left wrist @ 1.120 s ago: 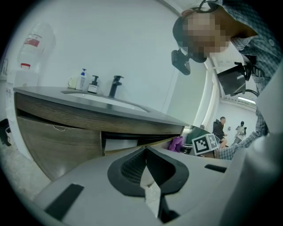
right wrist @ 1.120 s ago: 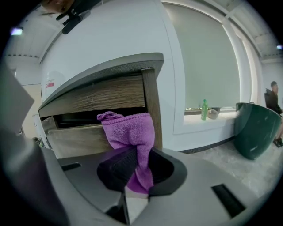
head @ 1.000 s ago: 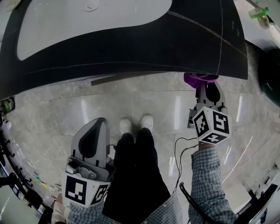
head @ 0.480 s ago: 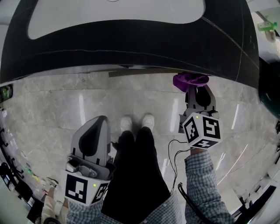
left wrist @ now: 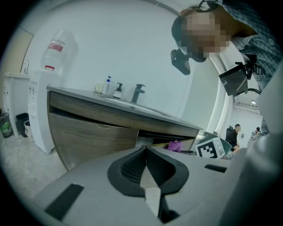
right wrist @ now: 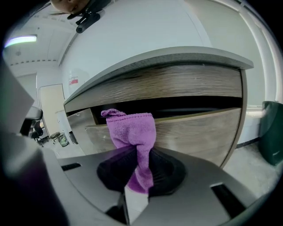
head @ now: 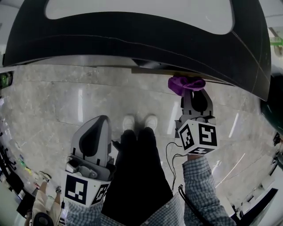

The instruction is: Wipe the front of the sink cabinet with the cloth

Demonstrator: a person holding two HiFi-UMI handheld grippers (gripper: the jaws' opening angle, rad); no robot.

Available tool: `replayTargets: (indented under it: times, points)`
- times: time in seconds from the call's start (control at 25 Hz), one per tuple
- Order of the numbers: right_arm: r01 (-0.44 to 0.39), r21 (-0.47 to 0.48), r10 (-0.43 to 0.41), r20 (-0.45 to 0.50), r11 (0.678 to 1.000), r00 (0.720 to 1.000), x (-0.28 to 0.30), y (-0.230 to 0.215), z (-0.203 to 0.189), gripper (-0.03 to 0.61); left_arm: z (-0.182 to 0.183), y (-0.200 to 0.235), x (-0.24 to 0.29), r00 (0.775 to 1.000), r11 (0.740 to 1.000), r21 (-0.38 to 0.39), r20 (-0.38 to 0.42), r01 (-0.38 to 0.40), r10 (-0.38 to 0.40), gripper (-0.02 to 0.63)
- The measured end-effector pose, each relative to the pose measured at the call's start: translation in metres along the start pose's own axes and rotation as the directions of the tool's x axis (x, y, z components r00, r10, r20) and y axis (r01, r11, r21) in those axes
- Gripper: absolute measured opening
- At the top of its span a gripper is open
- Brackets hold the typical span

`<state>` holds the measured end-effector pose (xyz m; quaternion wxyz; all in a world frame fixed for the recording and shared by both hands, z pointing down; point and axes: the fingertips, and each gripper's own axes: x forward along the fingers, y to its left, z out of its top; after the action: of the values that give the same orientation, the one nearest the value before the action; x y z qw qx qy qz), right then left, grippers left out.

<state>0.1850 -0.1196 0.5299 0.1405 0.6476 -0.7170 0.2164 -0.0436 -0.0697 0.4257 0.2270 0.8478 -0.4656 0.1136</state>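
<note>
My right gripper (head: 192,93) is shut on a purple cloth (head: 183,83), whose bunched end pokes out past the jaws just under the dark countertop edge (head: 146,39). In the right gripper view the cloth (right wrist: 132,141) stands up in front of the wood-grain cabinet front (right wrist: 194,132), close to it; contact cannot be judged. A lower panel juts out below a dark gap (right wrist: 177,105). My left gripper (head: 93,141) hangs low at the left, shut and empty, far from the cabinet. The left gripper view shows the cabinet (left wrist: 93,132) and the cloth (left wrist: 174,145) from the side.
A white basin (head: 137,11) sits in the dark counter. The person's legs and white shoes (head: 139,122) stand on the marble floor (head: 66,106). A tap (left wrist: 138,93) and soap bottles (left wrist: 110,87) are on the counter, a water dispenser (left wrist: 37,101) to its left, a green bin (right wrist: 270,132) to the right.
The right gripper with the cloth has shifted left along the cabinet front and slightly toward the counter edge. The head view has tilted. The left gripper has stayed put.
</note>
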Motion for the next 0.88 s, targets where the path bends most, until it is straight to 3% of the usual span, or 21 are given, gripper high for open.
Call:
replayTargets:
  times: [0.64,0.88]
  points:
    - [-0.190,-0.154,0.185,-0.050,0.970,0.982,0.041,0.116,-0.025,0.075,-0.017,0.059,-0.033,0.996,0.995,-0.045,0.011,-0.089,0.090,0.011]
    - [-0.236,-0.183,0.224,-0.083,0.954,0.971,0.054,0.127,-0.047,0.074,-0.026,0.060,-0.036,0.995,0.994,-0.051,0.008,-0.100,0.100,0.011]
